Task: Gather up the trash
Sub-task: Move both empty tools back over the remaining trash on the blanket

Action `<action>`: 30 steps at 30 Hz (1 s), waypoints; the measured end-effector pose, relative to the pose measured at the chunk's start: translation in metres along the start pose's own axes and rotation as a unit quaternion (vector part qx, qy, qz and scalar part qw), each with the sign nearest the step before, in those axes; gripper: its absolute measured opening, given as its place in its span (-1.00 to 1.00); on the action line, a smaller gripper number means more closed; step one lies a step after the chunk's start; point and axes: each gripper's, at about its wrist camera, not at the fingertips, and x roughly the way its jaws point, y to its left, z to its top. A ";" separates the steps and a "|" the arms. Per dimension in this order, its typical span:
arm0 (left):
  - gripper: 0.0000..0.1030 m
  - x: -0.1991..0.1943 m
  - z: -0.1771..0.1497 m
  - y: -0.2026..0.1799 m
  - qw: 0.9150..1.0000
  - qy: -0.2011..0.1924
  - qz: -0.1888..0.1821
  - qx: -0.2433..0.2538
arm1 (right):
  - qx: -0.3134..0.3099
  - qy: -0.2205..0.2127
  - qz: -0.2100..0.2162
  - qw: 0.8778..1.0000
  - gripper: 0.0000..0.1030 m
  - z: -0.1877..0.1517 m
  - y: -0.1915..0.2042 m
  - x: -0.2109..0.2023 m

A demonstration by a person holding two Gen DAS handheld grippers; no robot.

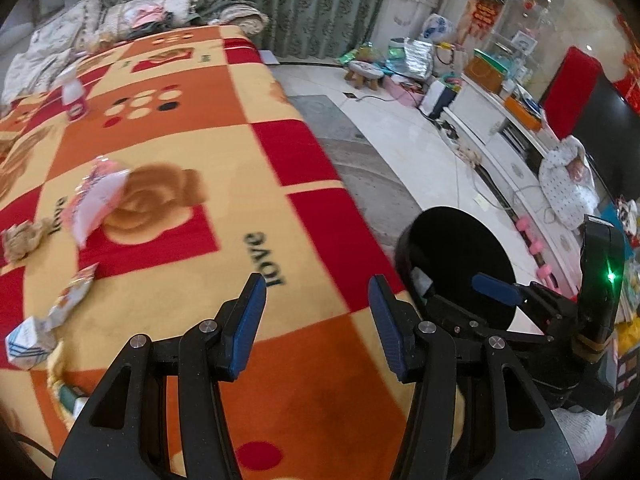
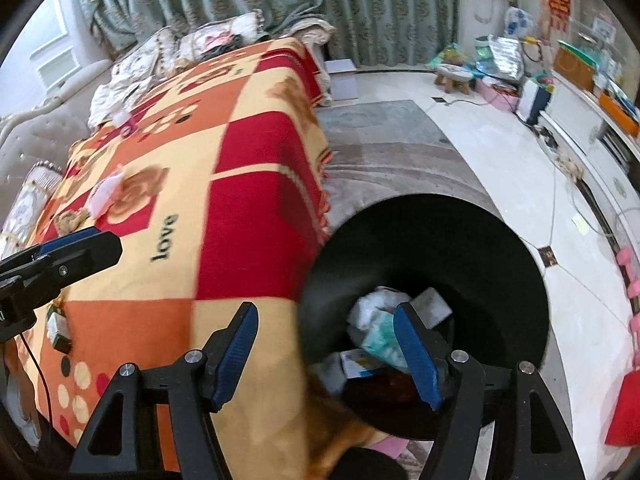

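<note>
Trash lies on a red, orange and yellow blanket (image 1: 192, 152): a pink-white wrapper (image 1: 98, 196), crumpled brown paper (image 1: 22, 238), a smaller wrapper (image 1: 74, 296) and a white-blue carton (image 1: 28, 342). My left gripper (image 1: 316, 286) hangs open and empty over the blanket's near part. My right gripper (image 2: 326, 312) is also open and empty, above the rim of a black bin (image 2: 500, 240) beside the blanket. Inside the bin lie white tissues (image 2: 370, 308), a teal packet (image 2: 382, 340) and a blue-white box (image 2: 362, 362). One of the right gripper's fingers (image 1: 494, 290) shows over the bin (image 1: 460, 240).
A pink-white bottle (image 1: 74, 96) stands far back on the blanket, and a small box (image 2: 58, 330) lies near its front left. Cushions (image 1: 120, 20) and curtains are behind. The tiled floor (image 2: 500, 140) holds a stool (image 2: 454, 76), bags and a low white cabinet (image 1: 500, 128).
</note>
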 end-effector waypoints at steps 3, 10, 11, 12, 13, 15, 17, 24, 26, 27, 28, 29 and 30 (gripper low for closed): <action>0.01 -0.009 -0.005 0.018 1.000 -0.001 0.013 -0.010 | -0.014 0.002 0.009 1.000 0.32 0.002 0.019 0.002; 0.01 -0.031 -0.021 0.066 0.998 -0.002 0.042 -0.038 | -0.051 0.013 0.037 0.998 0.33 0.004 0.072 0.014; 0.01 -0.034 -0.023 0.074 0.998 -0.002 0.046 -0.042 | -0.057 0.015 0.041 0.997 0.33 0.004 0.079 0.016; 0.01 -0.037 -0.025 0.080 0.998 -0.002 0.050 -0.044 | -0.063 0.017 0.044 0.997 0.33 0.005 0.088 0.017; 0.01 -0.041 -0.027 0.089 0.997 -0.002 0.056 -0.048 | -0.069 0.019 0.047 0.996 0.33 0.005 0.096 0.019; 0.01 -0.047 -0.032 0.106 0.996 -0.003 0.066 -0.056 | -0.080 0.022 0.054 0.995 0.33 0.005 0.109 0.022; 0.01 -0.054 -0.039 0.124 0.995 -0.004 0.077 -0.066 | -0.093 0.025 0.063 0.993 0.33 0.005 0.126 0.024; 0.01 -0.071 -0.067 0.194 0.986 0.002 0.129 -0.102 | -0.138 0.037 0.084 0.986 0.34 0.002 0.174 0.033; 0.01 -0.076 -0.074 0.214 0.985 0.004 0.135 -0.105 | -0.148 0.041 0.088 0.984 0.34 0.001 0.184 0.035; 0.01 -0.077 -0.076 0.220 0.986 0.005 0.132 -0.102 | -0.151 0.042 0.089 0.984 0.34 0.001 0.188 0.036; 0.01 -0.078 -0.079 0.228 0.987 0.008 0.127 -0.094 | -0.156 0.045 0.091 0.983 0.34 0.001 0.194 0.037; 0.01 -0.079 -0.079 0.233 0.988 0.007 0.123 -0.090 | -0.159 0.046 0.092 0.982 0.34 0.000 0.197 0.038; 0.01 -0.080 -0.080 0.238 0.990 0.003 0.115 -0.083 | -0.161 0.047 0.093 0.981 0.34 0.000 0.199 0.038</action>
